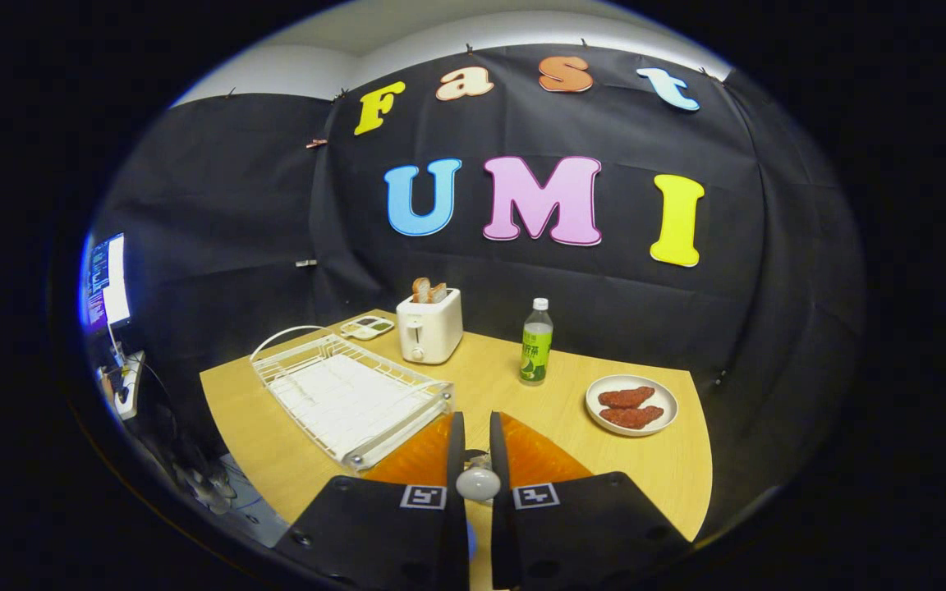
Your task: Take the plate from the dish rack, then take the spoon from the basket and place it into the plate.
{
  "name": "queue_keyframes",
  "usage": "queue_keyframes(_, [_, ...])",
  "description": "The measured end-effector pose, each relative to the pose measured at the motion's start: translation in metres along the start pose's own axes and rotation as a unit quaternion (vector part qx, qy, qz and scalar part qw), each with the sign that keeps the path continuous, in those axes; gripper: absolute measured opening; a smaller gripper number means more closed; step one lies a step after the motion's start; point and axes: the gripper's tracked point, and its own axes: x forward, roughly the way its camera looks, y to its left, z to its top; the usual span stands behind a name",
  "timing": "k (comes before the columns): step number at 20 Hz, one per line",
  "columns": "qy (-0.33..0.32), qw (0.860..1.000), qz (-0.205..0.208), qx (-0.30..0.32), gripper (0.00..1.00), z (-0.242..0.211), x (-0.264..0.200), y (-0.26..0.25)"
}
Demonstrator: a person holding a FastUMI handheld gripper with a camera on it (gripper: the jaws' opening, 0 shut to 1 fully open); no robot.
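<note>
My gripper [476,423] is low over the wooden table, its two fingers nearly together and pressing on a small spoon [478,483], whose rounded white end shows between them. An orange ribbed plate [539,460] lies on the table right under and just ahead of the fingers, spreading out on both sides of them. The white wire dish rack [346,398] stands to the left of the fingers, its near corner touching or overlapping the plate's left edge. The rest of the spoon is hidden by the fingers.
Beyond the rack stand a white toaster [429,326] with bread in it and a small white compartment tray [367,327]. A green bottle [536,345] is beyond the fingers. A white dish [631,404] with reddish food sits to the right. A monitor [106,281] is off the table's left.
</note>
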Motion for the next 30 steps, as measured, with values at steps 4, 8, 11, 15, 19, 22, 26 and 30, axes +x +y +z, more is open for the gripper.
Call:
queue_keyframes(4, [0.018,1.0,0.005,0.025,0.15,-0.018,-0.009,0.043])
queue_keyframes(8, [0.045,0.998,0.006,0.043,0.15,-0.051,-0.001,0.07])
queue_keyframes(11, [0.068,0.997,0.005,0.041,0.15,-0.081,0.012,0.078])
queue_keyframes(15, [0.093,0.995,-0.008,0.046,0.15,-0.109,0.036,0.077])
queue_keyframes(19, [0.114,0.991,-0.017,0.07,0.15,-0.122,0.042,0.083])
queue_keyframes(22, [0.138,0.989,-0.008,0.06,0.16,-0.136,0.035,0.09])
queue_keyframes(26, [0.172,0.984,-0.005,0.042,0.19,-0.155,0.027,0.085])
queue_keyframes(30, [0.203,0.977,-0.005,0.063,0.24,-0.164,0.026,0.082])
